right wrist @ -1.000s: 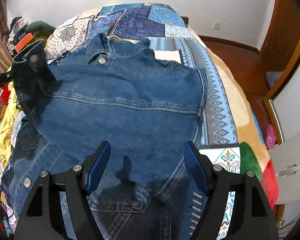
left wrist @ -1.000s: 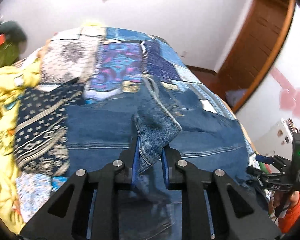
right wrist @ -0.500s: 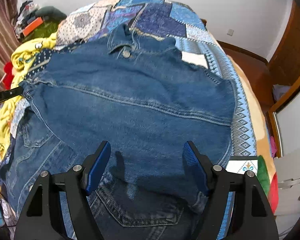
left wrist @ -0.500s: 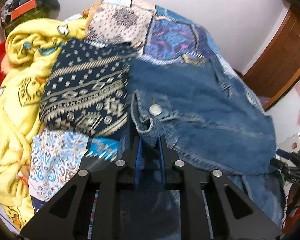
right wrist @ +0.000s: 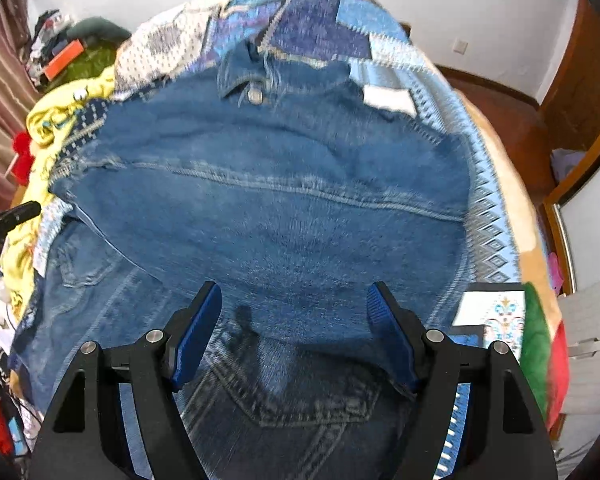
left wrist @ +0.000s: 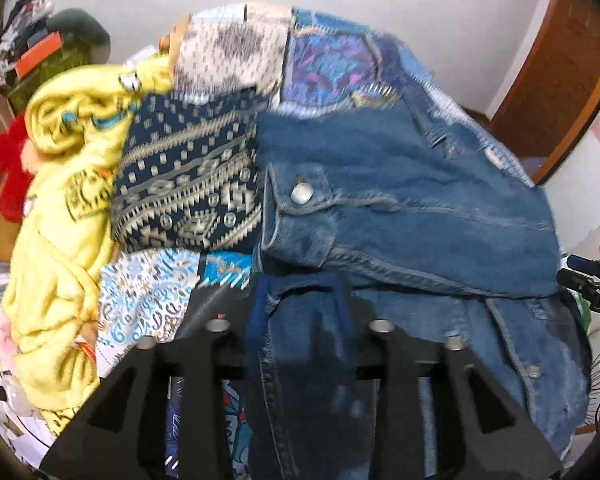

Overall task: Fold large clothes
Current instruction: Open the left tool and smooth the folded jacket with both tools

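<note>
A blue denim jacket lies spread on the bed, collar button at the far end. In the left wrist view a sleeve is folded across the jacket, and its cuff with a metal button lies just ahead of my left gripper. That gripper's jaws are opening; a flap of denim still lies loose between them. My right gripper hovers open over the jacket's lower back, nothing between its blue pads.
A patchwork bedspread covers the bed. A crumpled yellow blanket and a dark patterned cloth lie left of the jacket. Clutter is piled at the far left. A wooden door stands at the right.
My left gripper carried the sleeve cuff across, laid it on the jacket, and its jaws have parted. The right gripper stayed open and drifted slightly over the jacket.
</note>
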Available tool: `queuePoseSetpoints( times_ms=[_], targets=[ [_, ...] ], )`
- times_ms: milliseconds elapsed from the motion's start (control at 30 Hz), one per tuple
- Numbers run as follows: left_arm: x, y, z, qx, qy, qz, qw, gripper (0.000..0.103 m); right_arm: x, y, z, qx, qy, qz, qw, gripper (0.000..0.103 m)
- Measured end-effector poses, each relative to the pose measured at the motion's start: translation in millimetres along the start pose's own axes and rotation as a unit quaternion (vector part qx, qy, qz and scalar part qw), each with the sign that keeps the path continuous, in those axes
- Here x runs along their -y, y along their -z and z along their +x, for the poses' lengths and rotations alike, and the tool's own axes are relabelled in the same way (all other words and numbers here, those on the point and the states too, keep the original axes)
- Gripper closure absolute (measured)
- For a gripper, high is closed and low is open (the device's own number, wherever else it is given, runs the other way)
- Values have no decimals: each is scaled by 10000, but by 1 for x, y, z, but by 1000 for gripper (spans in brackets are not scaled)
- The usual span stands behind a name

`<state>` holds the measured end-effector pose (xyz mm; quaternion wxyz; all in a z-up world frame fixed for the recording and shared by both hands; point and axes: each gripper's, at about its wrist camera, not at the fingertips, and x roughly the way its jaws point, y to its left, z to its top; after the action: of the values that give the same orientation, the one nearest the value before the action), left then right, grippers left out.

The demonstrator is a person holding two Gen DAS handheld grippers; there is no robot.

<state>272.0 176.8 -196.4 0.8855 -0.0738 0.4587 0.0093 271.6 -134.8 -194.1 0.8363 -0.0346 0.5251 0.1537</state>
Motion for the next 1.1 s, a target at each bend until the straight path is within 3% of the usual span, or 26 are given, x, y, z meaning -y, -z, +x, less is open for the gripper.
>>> queuePoseSetpoints(
  times_ms=[167, 300, 433, 700, 1100],
  targets=[
    [14, -4, -41, 349, 102, 174, 9992, 48, 2, 6, -40, 475, 75, 61, 9988, 31],
    [22, 2, -69, 528, 113, 350, 9979, 31, 6, 14, -67, 846, 257, 59, 9961, 20],
    [24, 14, -85, 624, -20, 425, 9971, 12, 9, 28, -88, 1071, 378, 79, 9935, 19],
    [6, 55, -90, 378, -23, 222, 9990, 11, 24, 66, -99, 982, 180, 576, 9933, 18],
    [-19, 118, -41, -584, 397, -549, 9960, 11, 46, 129, -72, 167, -575, 1413, 9882, 18]
  ],
)
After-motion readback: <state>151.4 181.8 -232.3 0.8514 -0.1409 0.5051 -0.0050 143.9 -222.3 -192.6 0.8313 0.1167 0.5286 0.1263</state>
